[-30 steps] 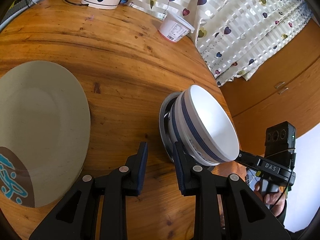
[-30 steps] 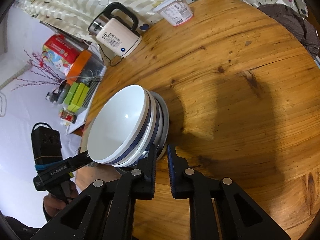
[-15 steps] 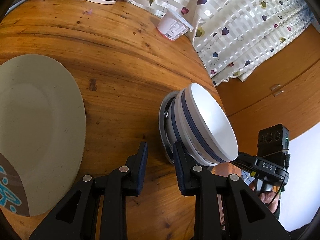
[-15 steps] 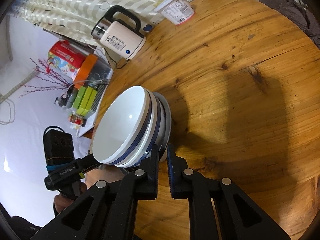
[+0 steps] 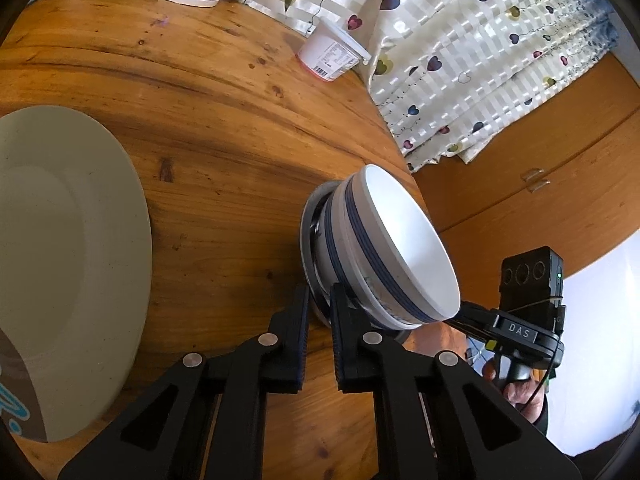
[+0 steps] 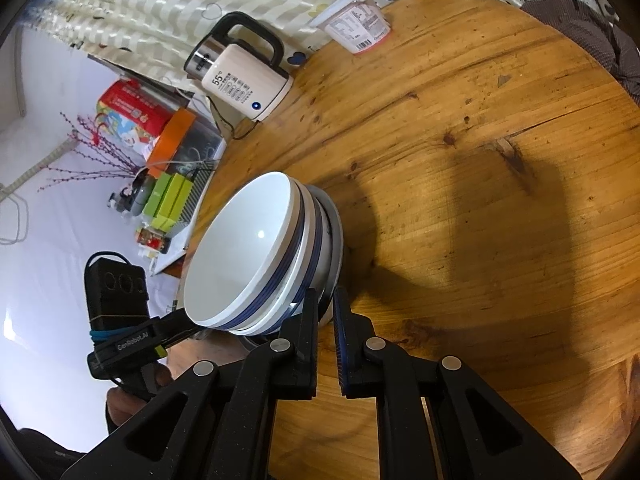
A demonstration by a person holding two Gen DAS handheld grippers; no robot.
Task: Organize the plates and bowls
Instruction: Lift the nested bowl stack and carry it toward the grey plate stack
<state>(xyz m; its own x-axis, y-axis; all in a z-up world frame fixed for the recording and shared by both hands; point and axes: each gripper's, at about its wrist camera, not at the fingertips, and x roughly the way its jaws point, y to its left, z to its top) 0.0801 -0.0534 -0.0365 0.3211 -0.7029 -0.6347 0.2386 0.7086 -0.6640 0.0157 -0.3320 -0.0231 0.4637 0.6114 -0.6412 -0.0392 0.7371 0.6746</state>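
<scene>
Gripping: both of my tools are clenched on one stack, pinching it from opposite sides.
Left jaws: my left gripper has just been closing. Its pads now nip the near rim of the small grey plate, which sits between them.
Right jaws: my right gripper is clamped tight on the same plate's rim on the far side of the stack, at about 6 o'clock of the stack in the right wrist view.
Task's thing: two blue-banded bowls are nested and sit on that small plate. The stack is at the edge of the wooden table, at about 4 o'clock in the left wrist view.
Other dish: a large plate lies flat at 9 o'clock in the left view, well apart from the stack.
Bystanders: a kettle and a yoghurt tub stand at the far edge around 12 o'clock, clear of my path.
Step in hand: I judge the two-handed grasp is made and the carry has not begun. Whether the small plate is already off the wood I cannot tell.
Next move: lift both hands together and level, then travel toward 9 o'clock to set the stack on the large plate, if that is its home.
Care: the rim is thin and the bowls only rest loose, so uneven hands could tip them or slip the plate.
</scene>
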